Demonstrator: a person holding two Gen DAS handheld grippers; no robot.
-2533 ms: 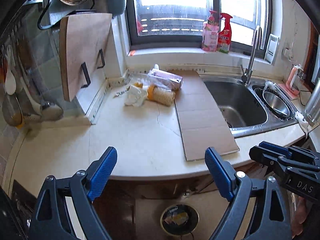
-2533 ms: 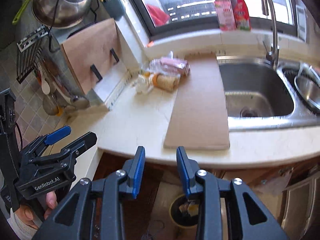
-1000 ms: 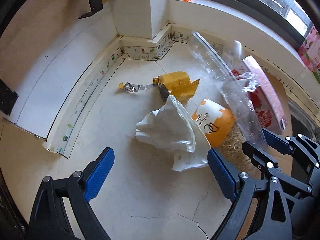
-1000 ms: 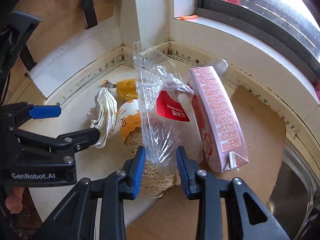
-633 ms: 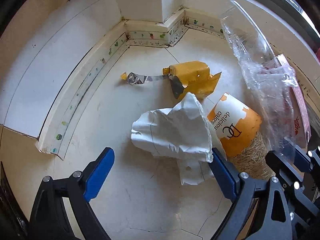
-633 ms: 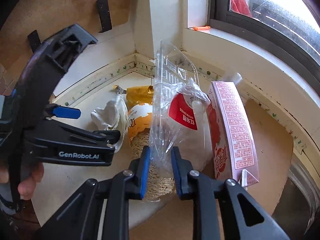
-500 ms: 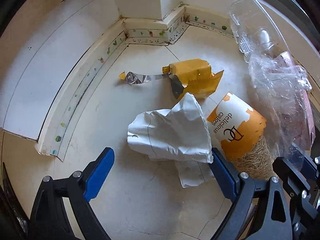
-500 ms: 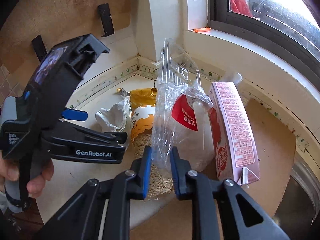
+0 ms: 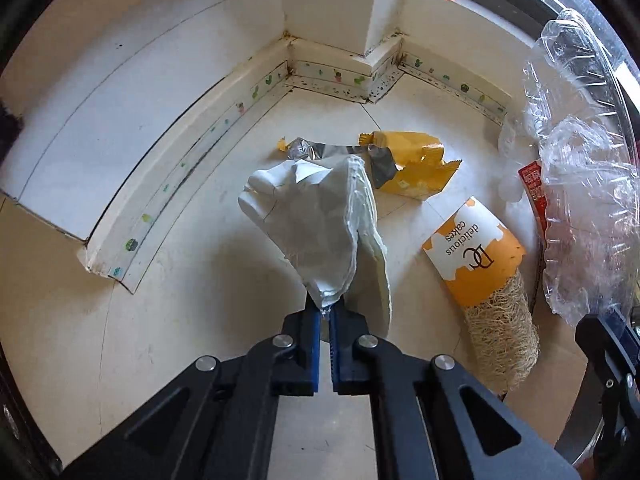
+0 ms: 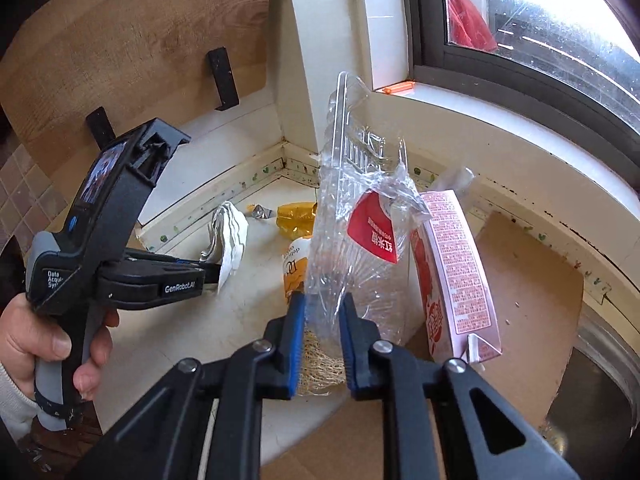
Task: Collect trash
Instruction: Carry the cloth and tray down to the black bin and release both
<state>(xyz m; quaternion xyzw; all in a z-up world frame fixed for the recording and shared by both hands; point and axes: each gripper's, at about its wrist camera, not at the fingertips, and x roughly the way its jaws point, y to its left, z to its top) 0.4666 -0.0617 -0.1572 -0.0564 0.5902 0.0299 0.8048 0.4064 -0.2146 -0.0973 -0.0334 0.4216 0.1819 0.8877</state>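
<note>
My left gripper (image 9: 325, 314) is shut on the lower tip of a crumpled white paper (image 9: 316, 216), which stands up off the counter; the same paper (image 10: 229, 232) shows in the right wrist view. My right gripper (image 10: 322, 312) is shut on a crinkled clear plastic tray (image 10: 352, 208) with a red label, raised upright. On the counter lie a torn yellow wrapper (image 9: 412, 168), an orange cake sleeve with straw netting (image 9: 480, 264) and a pink carton (image 10: 456, 272). The clear tray (image 9: 580, 184) fills the right side of the left wrist view.
The trash lies in a counter corner under a window sill (image 10: 500, 120). A wooden cutting board (image 10: 120, 48) leans at the left. A cardboard sheet (image 10: 528, 280) covers the counter to the right, beside the sink rim (image 10: 608, 352). A hand (image 10: 36, 344) holds the left gripper's handle.
My left gripper closed from wide open onto the white paper and lifted its tip. The right gripper tightened on the clear tray and raised it off the counter.
</note>
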